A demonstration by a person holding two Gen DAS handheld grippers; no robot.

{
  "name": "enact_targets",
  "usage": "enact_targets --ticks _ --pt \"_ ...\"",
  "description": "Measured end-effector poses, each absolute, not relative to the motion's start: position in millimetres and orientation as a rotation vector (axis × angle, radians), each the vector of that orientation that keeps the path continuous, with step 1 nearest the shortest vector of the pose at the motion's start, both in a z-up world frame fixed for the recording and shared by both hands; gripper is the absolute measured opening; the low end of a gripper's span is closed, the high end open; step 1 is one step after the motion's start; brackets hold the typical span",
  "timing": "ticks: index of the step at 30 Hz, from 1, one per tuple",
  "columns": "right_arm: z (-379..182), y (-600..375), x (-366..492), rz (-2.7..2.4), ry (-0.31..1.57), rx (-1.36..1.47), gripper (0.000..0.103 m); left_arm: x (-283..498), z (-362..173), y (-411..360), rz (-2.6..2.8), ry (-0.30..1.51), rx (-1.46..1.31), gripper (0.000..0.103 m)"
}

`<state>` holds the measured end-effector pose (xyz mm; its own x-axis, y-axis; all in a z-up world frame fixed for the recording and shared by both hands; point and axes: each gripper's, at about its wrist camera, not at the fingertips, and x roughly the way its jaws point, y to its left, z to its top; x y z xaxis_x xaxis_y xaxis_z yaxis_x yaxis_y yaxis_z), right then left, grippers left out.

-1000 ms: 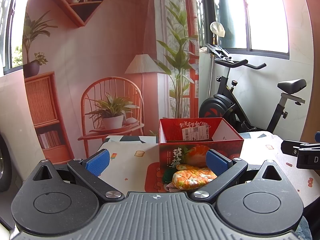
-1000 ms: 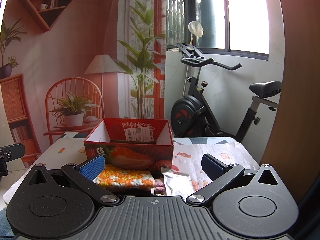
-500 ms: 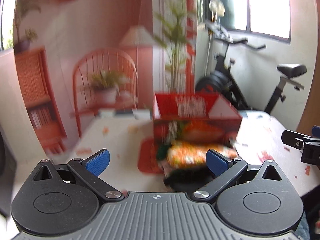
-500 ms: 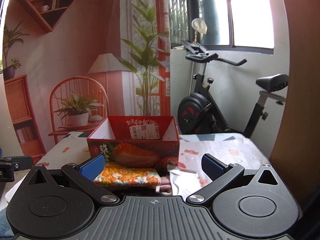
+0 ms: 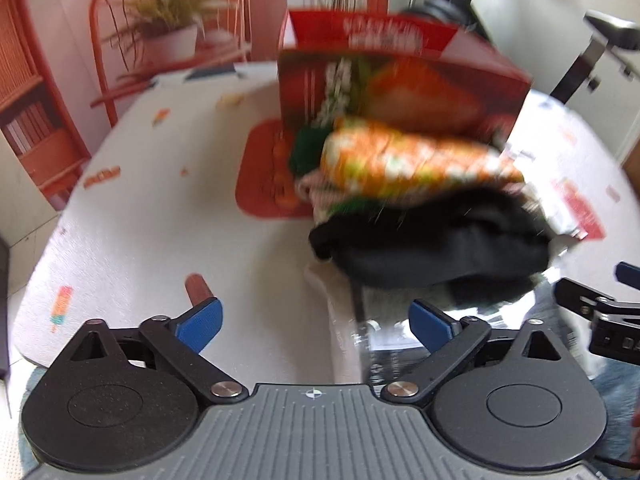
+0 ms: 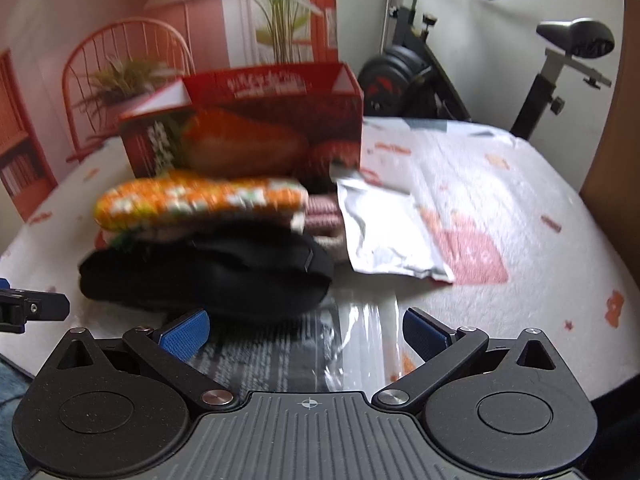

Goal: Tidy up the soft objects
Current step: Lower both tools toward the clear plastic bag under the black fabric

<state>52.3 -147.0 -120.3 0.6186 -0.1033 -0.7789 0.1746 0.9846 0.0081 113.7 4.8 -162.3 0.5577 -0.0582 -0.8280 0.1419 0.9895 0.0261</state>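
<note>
My left hand-held gripper [image 5: 314, 326] points down at the tabletop [image 5: 160, 216] with its jaws spread wide; they have just been closing a little, and nothing is pressed between them. A clear plastic bag [image 5: 384, 344] lies flat between the blue pads. My right hand-held gripper [image 6: 305, 330] is also spread wide and holds nothing, over the same clear bag [image 6: 304, 356].

Just beyond both sets of fingertips sits the pile of soft things. At the near front is one black garment [image 5: 436, 244] [image 6: 208, 276], close to the right hand-held gripper's left pad. On it lies one orange floral cloth [image 5: 408, 160] [image 6: 200, 200], with one pink knit piece [image 6: 324, 216] and a bit of dark green [image 5: 306, 150] showing beneath. One silver foil pouch [image 6: 384, 232] lies to the right of the pile.

Behind the pile stands one open red cardboard box [image 5: 400, 80] [image 6: 256, 128], touching or nearly touching it; blur hides which.

A second ago both cameras looked level at the wall and exercise bike, with the pile low in view. Now both look down at it, and it fills the middle of each view.
</note>
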Motion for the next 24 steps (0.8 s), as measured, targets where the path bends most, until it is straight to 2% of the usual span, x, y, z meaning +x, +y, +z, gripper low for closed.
enact_targets --ticks 8,24 --pt "-157.5 -158.2 51.3 -0.162 1.002 0.125 0.1 116.1 -195.3 7.1 -0.183 1.033 0.086 0.095" --pt "-170.9 -173.4 49.1 -0.15 1.007 0.253 0.103 127.9 -219.5 26.9 -0.247 1.049 -0.116 0.103"
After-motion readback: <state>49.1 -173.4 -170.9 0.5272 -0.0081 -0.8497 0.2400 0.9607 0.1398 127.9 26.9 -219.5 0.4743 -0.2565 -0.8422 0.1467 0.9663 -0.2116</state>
